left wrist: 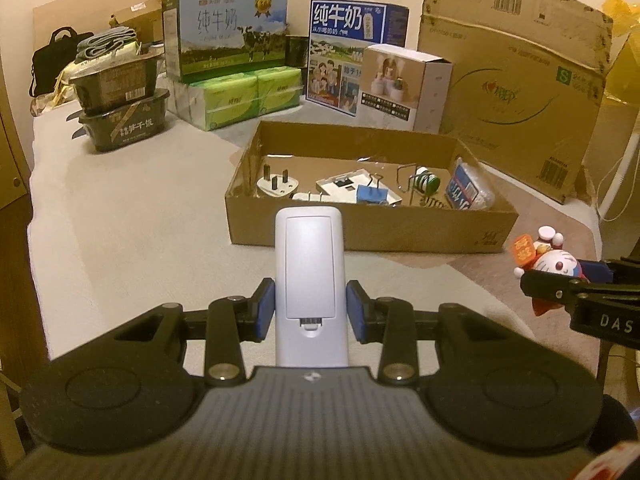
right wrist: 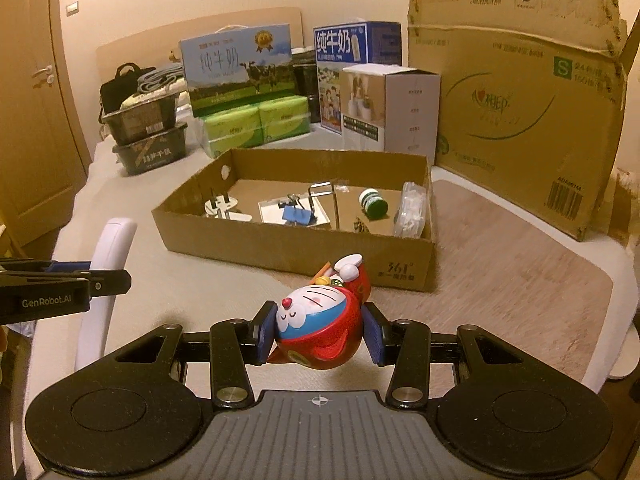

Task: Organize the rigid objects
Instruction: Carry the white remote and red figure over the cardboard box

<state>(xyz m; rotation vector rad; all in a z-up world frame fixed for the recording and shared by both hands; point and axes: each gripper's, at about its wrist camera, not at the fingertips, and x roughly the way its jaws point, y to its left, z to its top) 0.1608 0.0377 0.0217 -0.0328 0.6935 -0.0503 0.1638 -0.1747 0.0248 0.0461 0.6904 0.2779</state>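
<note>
My left gripper (left wrist: pixel 311 307) is shut on a white remote control (left wrist: pixel 310 276), back side up, held above the table short of the shallow cardboard box (left wrist: pixel 360 228). My right gripper (right wrist: pixel 319 330) is shut on a red and blue cat figurine (right wrist: pixel 320 320), lying on its back between the blue pads. The same figurine (left wrist: pixel 554 264) shows at the right edge of the left wrist view, and the remote (right wrist: pixel 108 276) at the left of the right wrist view. The open box (right wrist: pixel 280 248) holds a plug adapter (left wrist: pixel 274 184), a blue binder clip (left wrist: pixel 372 194), a green bottle (right wrist: pixel 374 202) and several other small items.
Behind the open box stand a white product box (left wrist: pixel 404 84), two milk cartons (left wrist: pixel 232 36), green tissue packs (left wrist: pixel 244 96) and a big cardboard carton (left wrist: pixel 516 92). Stacked black food bowls (left wrist: pixel 120 104) sit at the far left. A wooden door (right wrist: pixel 40 92) is on the left.
</note>
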